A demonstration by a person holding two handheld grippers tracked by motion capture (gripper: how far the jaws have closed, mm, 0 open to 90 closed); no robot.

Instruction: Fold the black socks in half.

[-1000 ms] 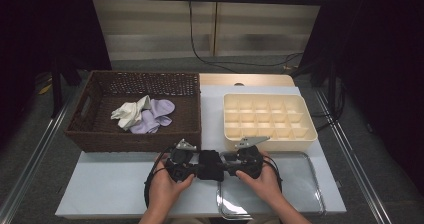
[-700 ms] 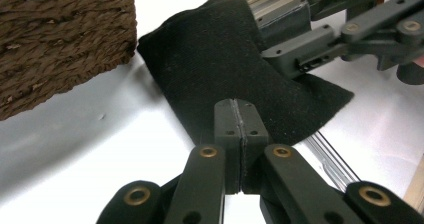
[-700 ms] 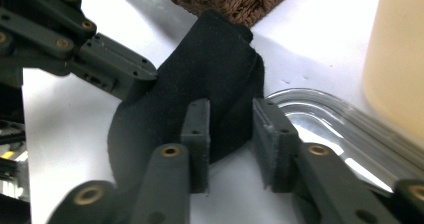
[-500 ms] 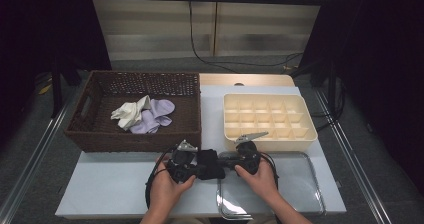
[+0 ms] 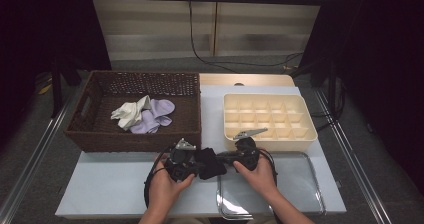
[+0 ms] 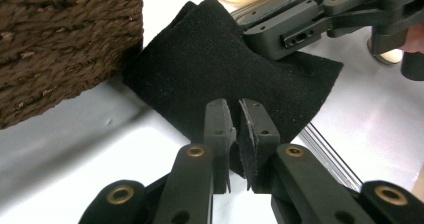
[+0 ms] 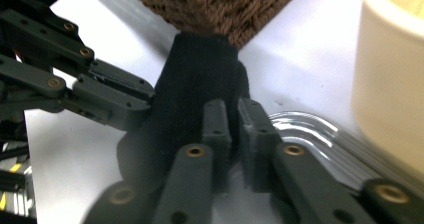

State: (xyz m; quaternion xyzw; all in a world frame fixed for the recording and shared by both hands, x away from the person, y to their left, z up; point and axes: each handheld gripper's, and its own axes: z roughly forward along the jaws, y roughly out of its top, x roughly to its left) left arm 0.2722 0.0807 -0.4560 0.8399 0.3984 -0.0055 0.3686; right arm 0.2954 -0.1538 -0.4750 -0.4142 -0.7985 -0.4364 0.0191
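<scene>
Black cloth (image 5: 210, 163) pinched between left gripper (image 6: 239, 134) and right gripper (image 7: 234, 134).
No readable writing; plain, fuzzy, folded, beside basket (image 5: 100, 139); both jaws closed on its edges.

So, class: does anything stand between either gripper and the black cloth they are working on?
Nothing visible does. The left gripper and the right gripper each already pinch an edge of the black cloth, which hangs between them just in front of the wicker basket and the clear tray.
</scene>
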